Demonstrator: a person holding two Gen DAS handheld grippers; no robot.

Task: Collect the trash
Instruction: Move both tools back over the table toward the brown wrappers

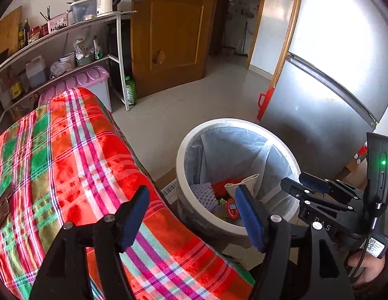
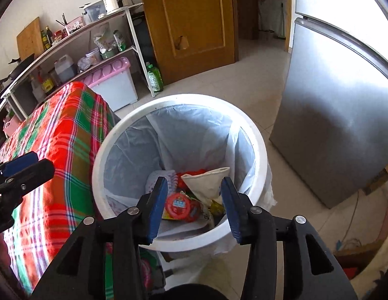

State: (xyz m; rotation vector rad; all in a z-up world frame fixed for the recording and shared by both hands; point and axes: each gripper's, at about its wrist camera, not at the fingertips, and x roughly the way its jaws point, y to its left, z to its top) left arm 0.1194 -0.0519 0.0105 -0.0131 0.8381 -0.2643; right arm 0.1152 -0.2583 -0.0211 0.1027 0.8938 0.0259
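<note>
Above the mouth of the bin, the right claw [image 2: 194, 202] hangs with its blue pads spread wide and nothing between them, pointing down at the rubbish gathered in the bottom. Beside it the left claw [image 1: 191, 217] is likewise spread and empty, poised over the near edge of the table, which is covered by a red and green plaid cloth [image 1: 76, 155]. The white bin [image 2: 124, 135] stands on the floor just beside that table, lined with a thin plastic bag [image 2: 194, 130], and holds the trash: a red round lid [image 2: 180, 205], a pale folded wrapper [image 2: 209, 182] and a white foam net [image 2: 164, 177]. Judging by two empty claws and a partly filled bin, one drop seems done, and the next move calls for turning back to the table or floor to find another piece to pick up. From the right wrist, the bin's contents show plainly and the left claw appears at the left edge; the left wrist view instead shows the long stretch of cloth, a dark object at its far left edge that I cannot make out, the right claw from the side, and a barcoded cardboard box [image 1: 169, 187] wedged between bin and table.
</note>
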